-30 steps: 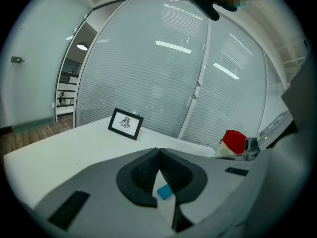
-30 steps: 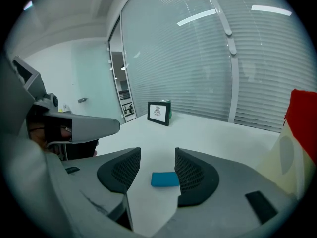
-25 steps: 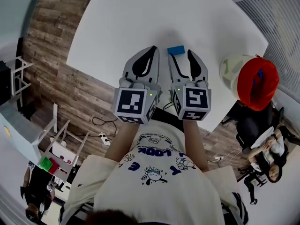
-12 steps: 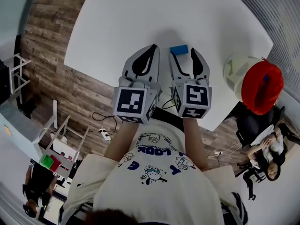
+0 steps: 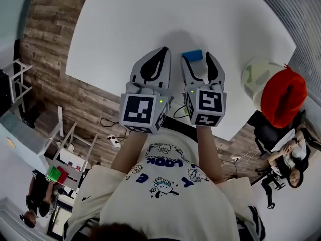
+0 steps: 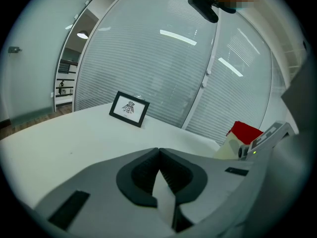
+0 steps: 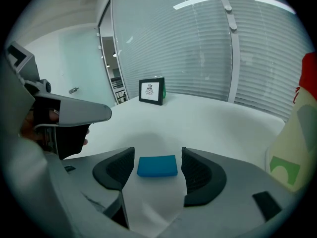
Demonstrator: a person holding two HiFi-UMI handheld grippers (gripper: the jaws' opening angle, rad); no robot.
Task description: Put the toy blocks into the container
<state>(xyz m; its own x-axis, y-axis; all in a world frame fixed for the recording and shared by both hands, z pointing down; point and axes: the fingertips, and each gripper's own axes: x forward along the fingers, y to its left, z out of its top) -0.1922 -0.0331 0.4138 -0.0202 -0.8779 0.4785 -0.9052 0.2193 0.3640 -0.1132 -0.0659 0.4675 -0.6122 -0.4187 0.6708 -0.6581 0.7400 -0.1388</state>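
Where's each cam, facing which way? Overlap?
Head view: on head, steeply down at white table; left hand-held gripper, right hand-held gripper, forearms.
Left gripper view: along its shut jaws, toward black-framed picture.
Right gripper view: along its jaws, just opening, flat blue toy block between.
Shared: block, head and right views; picture, both gripper views.

place: office, open test area
walls: glass partitions [image 6: 163, 58] with slat blinds
ceiling: strip lights [image 6: 178, 36]
furniture: big white table [image 5: 150, 24], framed picture [image 6: 129, 108] on it
floor: wood-look planks [image 5: 50, 34], power strip [image 5: 116, 142] with cables
people: 1 seated person [image 5: 293, 157] at the side
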